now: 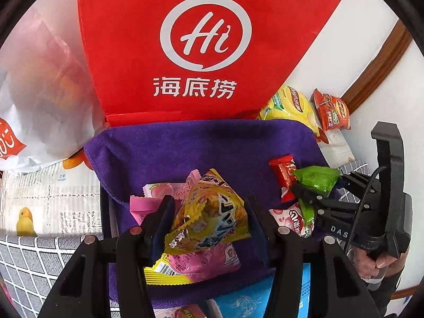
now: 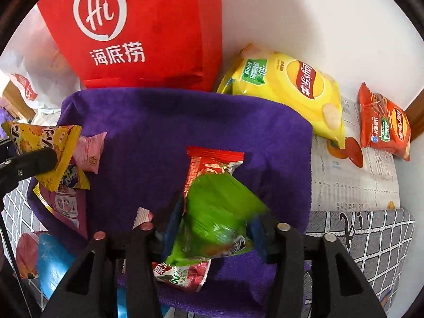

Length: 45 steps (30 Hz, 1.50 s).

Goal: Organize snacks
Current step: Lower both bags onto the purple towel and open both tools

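Observation:
My left gripper [image 1: 209, 212] is shut on a yellow snack packet [image 1: 209, 214] and holds it above the purple towel [image 1: 201, 145]. Pink packets [image 1: 201, 262] lie on the towel beneath it. My right gripper [image 2: 212, 225] is shut on a green snack packet [image 2: 217, 212], above a red packet [image 2: 209, 164] and a red-white packet [image 2: 182, 275] on the purple towel [image 2: 164, 124]. The right gripper with the green packet [image 1: 318, 179] also shows in the left wrist view. The left gripper's yellow packet [image 2: 45, 143] shows at the left of the right wrist view.
A red Haidilao bag [image 1: 201, 47] stands behind the towel. A yellow Lay's chip bag [image 2: 294, 92] and a red Lay's bag [image 2: 384, 124] lie at the right by the white wall. A white plastic bag [image 1: 34, 100] sits at the left. A blue package [image 1: 246, 296] lies near the front.

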Available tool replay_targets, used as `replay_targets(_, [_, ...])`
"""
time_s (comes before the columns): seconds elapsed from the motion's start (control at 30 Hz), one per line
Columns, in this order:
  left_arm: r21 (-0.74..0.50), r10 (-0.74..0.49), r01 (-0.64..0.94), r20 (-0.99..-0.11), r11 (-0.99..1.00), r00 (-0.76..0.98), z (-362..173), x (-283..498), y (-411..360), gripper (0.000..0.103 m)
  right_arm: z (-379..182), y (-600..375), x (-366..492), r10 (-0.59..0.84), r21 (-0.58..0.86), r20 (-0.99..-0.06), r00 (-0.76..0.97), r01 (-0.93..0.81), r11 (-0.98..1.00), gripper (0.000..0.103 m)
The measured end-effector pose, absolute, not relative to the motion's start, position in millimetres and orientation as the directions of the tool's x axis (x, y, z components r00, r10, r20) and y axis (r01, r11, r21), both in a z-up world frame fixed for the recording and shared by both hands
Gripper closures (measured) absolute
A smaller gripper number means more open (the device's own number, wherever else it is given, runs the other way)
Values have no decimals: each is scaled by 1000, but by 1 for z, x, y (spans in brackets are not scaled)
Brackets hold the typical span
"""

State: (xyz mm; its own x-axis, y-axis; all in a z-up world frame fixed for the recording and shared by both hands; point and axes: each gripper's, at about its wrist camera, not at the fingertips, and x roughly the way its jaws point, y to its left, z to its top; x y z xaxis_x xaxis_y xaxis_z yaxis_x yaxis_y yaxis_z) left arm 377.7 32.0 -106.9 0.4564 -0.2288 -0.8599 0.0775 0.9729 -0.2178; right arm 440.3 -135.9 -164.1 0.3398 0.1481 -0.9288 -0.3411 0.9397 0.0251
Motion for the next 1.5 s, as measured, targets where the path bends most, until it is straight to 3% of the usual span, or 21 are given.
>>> replay_targets(0.03, [-219,-229,76,-860,973,456,-107,378,32,51,-164,-134,440,148,23,-928,341,-342,939,41])
replay_targets(0.1, [-219,-228,72,-860,973,457,-107,378,33,51,-161,-133,438,150,24,-927,343,-346,938,38])
replay_targets(0.47, [-240,-239,56,-859,969,453,-108,380,40,49,-125,-139,429,191,49,-889,417,-328,943,37])
replay_targets(0.53, [-240,-233,45,-859,970,457,-107,381,41,43,-119,-141,427,198,55,-878,436,-320,946,37])
replay_targets(0.6, [-244,-232,36,-854,969,465,-106,381,43,31,-114,-144,426,205,61,-868,452,-312,948,37])
replay_targets(1.1, [-217,-206,40,-832,975,516,-82,370,49,29,-89,-144,415,264,119,-822,504,-301,946,37])
replay_targets(1.5, [-208,-207,61,-809,976,551,-55,353,49,29,-54,-123,380,271,66,-768,580,-349,935,40])
